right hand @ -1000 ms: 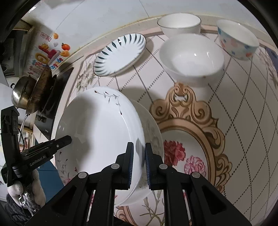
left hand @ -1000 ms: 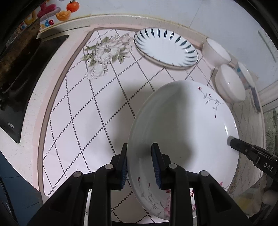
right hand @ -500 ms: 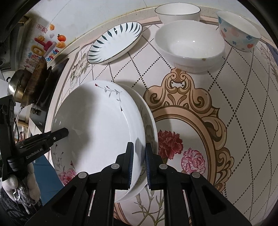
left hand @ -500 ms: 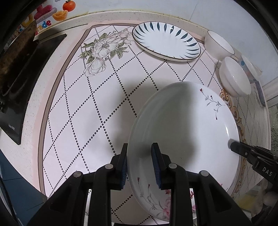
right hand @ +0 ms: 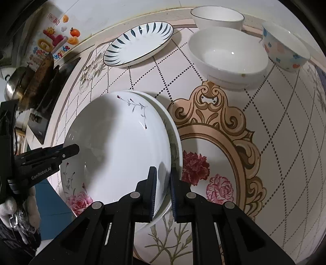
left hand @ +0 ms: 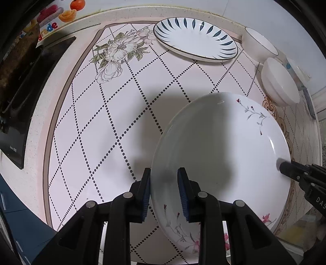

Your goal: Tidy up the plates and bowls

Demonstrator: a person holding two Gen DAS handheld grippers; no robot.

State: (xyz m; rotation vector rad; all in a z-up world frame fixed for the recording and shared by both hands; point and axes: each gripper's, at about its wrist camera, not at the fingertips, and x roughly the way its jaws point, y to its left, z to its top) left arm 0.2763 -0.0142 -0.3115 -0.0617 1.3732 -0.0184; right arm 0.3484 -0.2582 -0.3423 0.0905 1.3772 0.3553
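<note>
A large white plate with pink flowers [left hand: 220,150] is held above the counter by both grippers. My left gripper [left hand: 164,190] is shut on its near left rim. My right gripper [right hand: 163,190] is shut on its opposite rim [right hand: 122,142]. In the right wrist view a second, similar plate rim [right hand: 177,140] shows right behind it, also between the fingers. A blue-leaf plate [left hand: 195,39] [right hand: 138,44] lies at the back. A wide white bowl [right hand: 228,55] [left hand: 280,81], a smaller white bowl [right hand: 217,17] [left hand: 259,46] and a patterned bowl [right hand: 285,49] stand at the back right.
The counter is covered by a patterned mat [left hand: 97,122] with dotted diamonds. A black stove [left hand: 22,85] with a pan [right hand: 30,81] lies at the left edge. The wall [right hand: 101,14] with fruit stickers runs behind the dishes.
Both grippers and the flowered plate have drawn back toward the counter's front; the blue-leaf plate and the bowls now appear farther away. Both grips are unchanged.
</note>
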